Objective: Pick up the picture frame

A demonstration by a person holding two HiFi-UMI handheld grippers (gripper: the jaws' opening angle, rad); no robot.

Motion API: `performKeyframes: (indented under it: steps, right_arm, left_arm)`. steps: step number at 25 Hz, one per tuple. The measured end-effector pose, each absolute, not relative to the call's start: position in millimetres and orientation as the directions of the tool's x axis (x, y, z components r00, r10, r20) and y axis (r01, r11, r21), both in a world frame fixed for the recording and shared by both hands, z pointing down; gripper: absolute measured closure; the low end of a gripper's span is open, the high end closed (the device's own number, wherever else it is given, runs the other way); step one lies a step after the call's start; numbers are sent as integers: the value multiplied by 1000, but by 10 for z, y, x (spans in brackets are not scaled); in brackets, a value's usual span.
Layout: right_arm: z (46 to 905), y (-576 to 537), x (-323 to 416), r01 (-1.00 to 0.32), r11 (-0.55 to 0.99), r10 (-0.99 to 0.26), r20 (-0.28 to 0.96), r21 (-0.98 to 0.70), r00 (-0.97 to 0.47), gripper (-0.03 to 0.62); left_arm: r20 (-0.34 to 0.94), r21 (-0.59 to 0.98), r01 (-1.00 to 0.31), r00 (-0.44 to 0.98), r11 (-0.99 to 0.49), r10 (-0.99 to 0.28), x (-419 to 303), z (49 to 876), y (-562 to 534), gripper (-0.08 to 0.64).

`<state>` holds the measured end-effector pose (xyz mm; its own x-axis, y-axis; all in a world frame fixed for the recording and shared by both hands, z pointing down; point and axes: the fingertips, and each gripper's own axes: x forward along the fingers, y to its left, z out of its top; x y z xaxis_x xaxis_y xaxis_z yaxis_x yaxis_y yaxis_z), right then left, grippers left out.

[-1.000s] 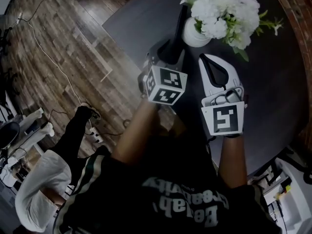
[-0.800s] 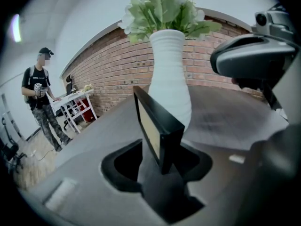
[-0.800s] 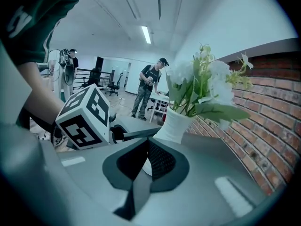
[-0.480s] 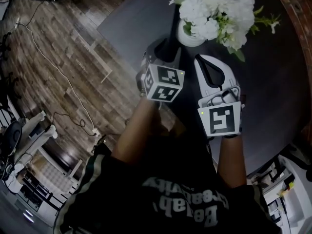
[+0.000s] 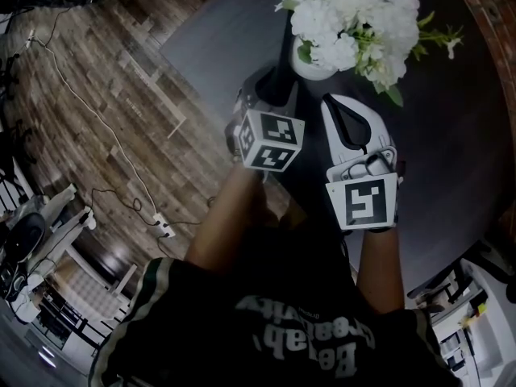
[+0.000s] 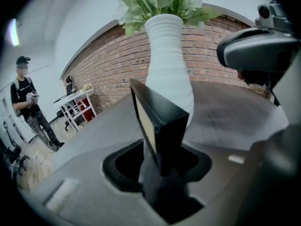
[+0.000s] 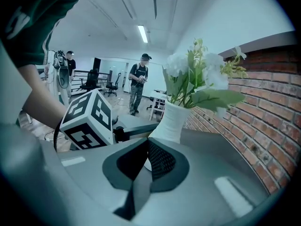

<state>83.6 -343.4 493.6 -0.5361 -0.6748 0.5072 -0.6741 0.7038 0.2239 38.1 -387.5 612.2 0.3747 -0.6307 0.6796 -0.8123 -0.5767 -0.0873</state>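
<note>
- Left gripper view: left gripper [image 6: 161, 172] slopes downward, its jaws just closed further, grasping a black, square-edged picture frame [image 6: 162, 126].
- Right gripper [image 7: 143, 159] clenched, empty, near a ribbed white vase [image 7: 171, 121].

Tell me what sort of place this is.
Probably an open-plan office or lab workspace: a brick wall, office chairs on an open floor, and ceiling strip lights.

The picture frame [image 6: 170, 126] is matt black, the ribbed white vase [image 6: 167, 65] looks ceramic, the table [image 5: 451, 135] is smooth, dark and matt, and the floor [image 5: 105, 95] is wood planks.
</note>
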Motion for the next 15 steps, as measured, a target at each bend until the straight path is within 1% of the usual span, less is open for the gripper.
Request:
performKeyframes:
  steps: [7,8,9,10,15]
  right_arm:
    - [4967,-3422,830,-673,707,-670,508,217,-541,586]
    - [4979,-3420,828,-671,709,-668,511,217,-541,586]
    - [4990,-3417,822,-669,711,-666,513,216,-541,586]
    - [4998,-3416,811,-668,713,-664,515,216,-542,586]
    - [5012,-3416,758,-668,714,-661,513,208,-547,586]
  left_arm:
    - [666,-105,-819,364,-565,-651,373,6083,-3917,402]
    - [660,-119,-824,352,-555,-664,354,6069,-3933,422]
    - [651,-138,-831,334,-539,-682,320,6047,-3953,488]
    - [642,-155,-838,318,-524,-698,280,6023,-3973,519]
    - [624,-170,-848,302,-502,-720,193,5972,-3999,525]
